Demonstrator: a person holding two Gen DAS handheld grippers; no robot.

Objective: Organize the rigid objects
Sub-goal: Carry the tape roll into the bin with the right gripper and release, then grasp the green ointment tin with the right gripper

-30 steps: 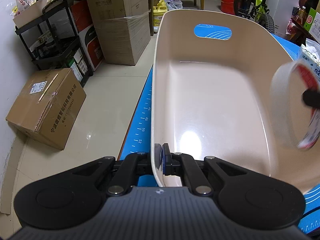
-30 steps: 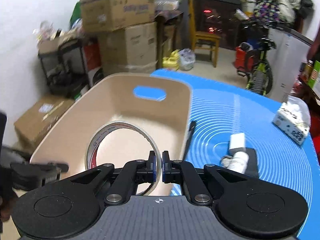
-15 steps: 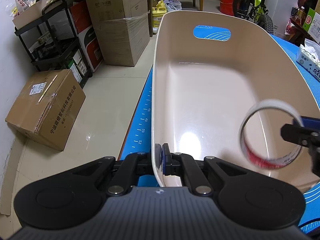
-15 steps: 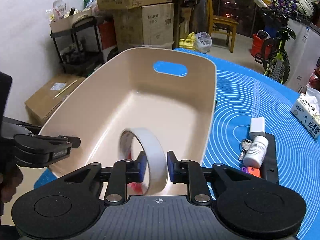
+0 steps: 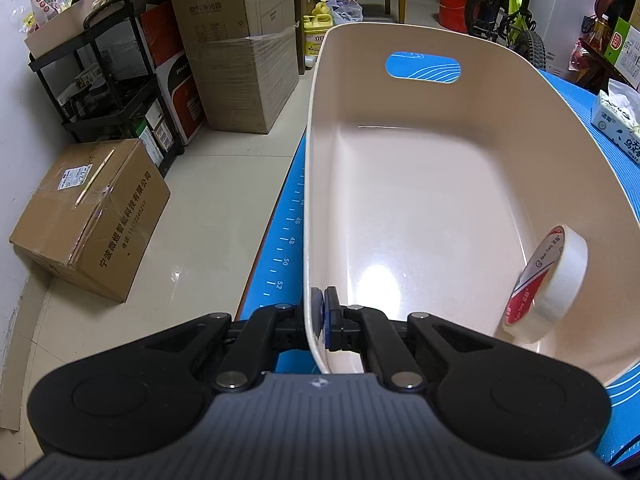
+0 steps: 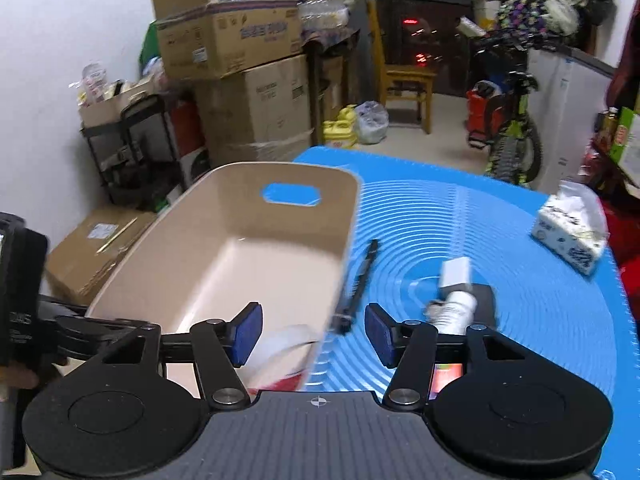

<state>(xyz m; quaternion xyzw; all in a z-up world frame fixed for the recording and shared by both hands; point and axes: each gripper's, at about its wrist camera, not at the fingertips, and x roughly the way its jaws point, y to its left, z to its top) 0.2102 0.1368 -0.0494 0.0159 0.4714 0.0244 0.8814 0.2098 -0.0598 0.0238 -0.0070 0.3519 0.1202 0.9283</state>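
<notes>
A beige plastic bin (image 5: 320,168) stands on the blue mat. My left gripper (image 5: 325,316) is shut on the bin's near left rim. A roll of white tape (image 5: 548,284) with a red core leans against the bin's right inner wall; it also shows blurred in the right wrist view (image 6: 284,356). My right gripper (image 6: 314,332) is open and empty above the bin's near right corner (image 6: 320,344). On the mat to the right lie a black pen (image 6: 360,280), a white bottle (image 6: 456,304), a white adapter (image 6: 454,272) and a black item (image 6: 484,300).
A tissue pack (image 6: 570,232) lies at the mat's far right. Cardboard boxes (image 5: 240,40), a black shelf (image 5: 108,92) and a floor box (image 5: 92,216) stand left of the table. A bicycle (image 6: 508,128) and a chair (image 6: 404,80) stand behind.
My right gripper opened and let go of the tape roll, which now rests inside the bin. The right gripper drew back and to the right. The left gripper kept its hold on the rim.
</notes>
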